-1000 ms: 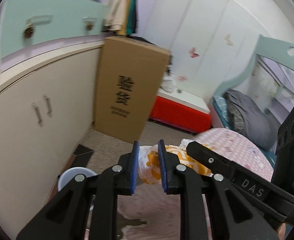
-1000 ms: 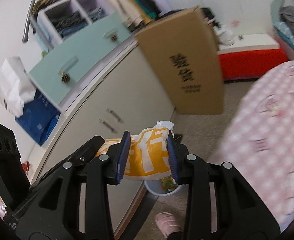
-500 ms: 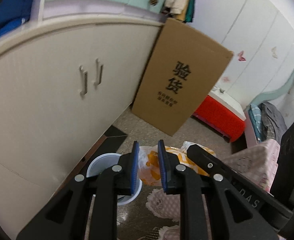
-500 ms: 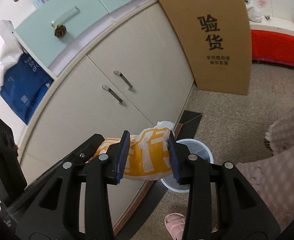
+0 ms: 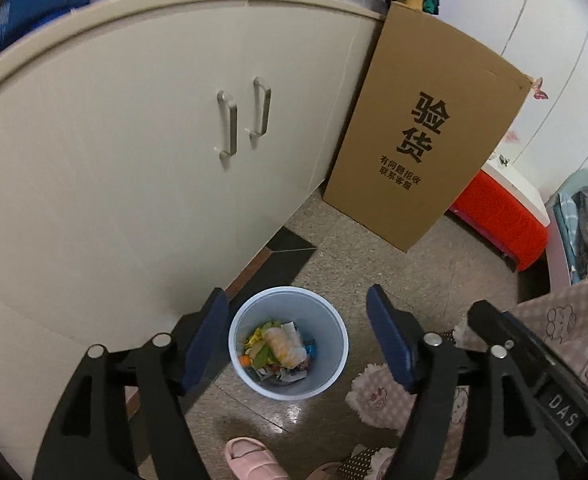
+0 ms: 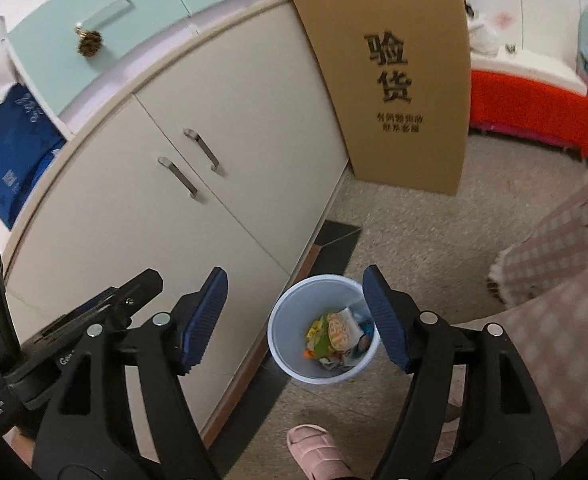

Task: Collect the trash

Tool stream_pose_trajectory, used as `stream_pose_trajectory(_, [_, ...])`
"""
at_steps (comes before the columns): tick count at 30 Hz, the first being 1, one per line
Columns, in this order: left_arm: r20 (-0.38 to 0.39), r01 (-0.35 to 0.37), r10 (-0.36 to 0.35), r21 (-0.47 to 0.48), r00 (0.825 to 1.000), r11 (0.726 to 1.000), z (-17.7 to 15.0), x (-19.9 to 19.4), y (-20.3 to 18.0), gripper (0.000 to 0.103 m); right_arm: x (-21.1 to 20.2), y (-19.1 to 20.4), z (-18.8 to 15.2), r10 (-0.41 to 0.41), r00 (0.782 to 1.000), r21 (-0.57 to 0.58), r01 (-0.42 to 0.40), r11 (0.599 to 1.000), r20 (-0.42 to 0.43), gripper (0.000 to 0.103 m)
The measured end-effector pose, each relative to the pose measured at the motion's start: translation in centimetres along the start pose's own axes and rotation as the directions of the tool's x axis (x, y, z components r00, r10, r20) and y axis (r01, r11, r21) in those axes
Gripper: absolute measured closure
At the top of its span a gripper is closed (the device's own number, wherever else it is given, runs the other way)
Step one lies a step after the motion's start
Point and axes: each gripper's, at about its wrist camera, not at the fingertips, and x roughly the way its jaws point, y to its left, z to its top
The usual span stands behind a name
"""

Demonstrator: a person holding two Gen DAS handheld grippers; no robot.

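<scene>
A small blue bin (image 5: 289, 342) stands on the floor, right beside the white cupboard (image 5: 134, 152), and everything here is easiest to place from that bin. The left claw (image 5: 295, 338) hangs above the bin and points down at it. Its jaws are opening wide, and nothing is between them; you look straight through the gap into the bin. The right claw (image 6: 294, 316) hangs above the bin too, with its jaws also opening, and it holds nothing either. Inside the bin lies the trash (image 5: 280, 350): an orange and white wrapper on top, with green, yellow and blue scraps around it. In the right view the same trash (image 6: 335, 336) sits low in the bin (image 6: 321, 330), under the rim. So this bit of the job looks done, because the trash is in the bin and both claws are empty. Behind the bin, farther along the cupboard, a tall brown box (image 5: 425, 148) leans on the cupboard's end. A pink slipper (image 5: 254, 458) is on the floor on the near side of the bin. A pink checked blanket (image 5: 561, 328) hangs to the right of the bin. No other trash shows on the floor near the bin. If more trash is somewhere else in the room, I cannot tell from here.
</scene>
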Motion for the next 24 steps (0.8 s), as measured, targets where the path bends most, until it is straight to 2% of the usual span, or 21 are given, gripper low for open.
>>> stream_pose_trajectory(6, [0.074, -0.012, 0.006, 0.081, 0.997, 0.997, -0.9, -6.9, -2.9, 0.025, -8.1, 0.1, -0.3, -0.032, 0.995, -0.044, 0.036, 0.998, 0.092, 0.030])
stream_pose_trajectory(12, [0.192, 0.014, -0.044, 0.156, 0.980, 0.988, -3.1, -16.2, -6.3, 0.022, -18.5, -0.3, -2.3, -0.063, 0.971, -0.084, 0.085, 0.993, 0.228, 0.025])
stream_pose_trajectory(15, [0.241, 0.018, -0.065, 0.192, 0.968, 0.981, -4.5, -20.4, -8.0, 0.018, -24.1, -0.6, -3.7, -0.086, 0.949, -0.091, 0.118, 0.989, 0.303, 0.022])
stream_pose_trajectory(18, [0.304, 0.031, -0.099, 0.218, 0.947, 0.975, -6.8, -25.3, -9.3, 0.016, -29.8, -0.8, -5.7, -0.129, 0.913, -0.106, 0.184, 0.977, 0.388, 0.021])
stream_pose_trajectory(24, [0.402, 0.059, -0.169, 0.272, 0.900, 0.960, -12.2, -33.9, -10.9, 0.012, -37.9, -1.2, -9.9, -0.166, 0.864, -0.108, 0.245, 0.964, 0.475, 0.017])
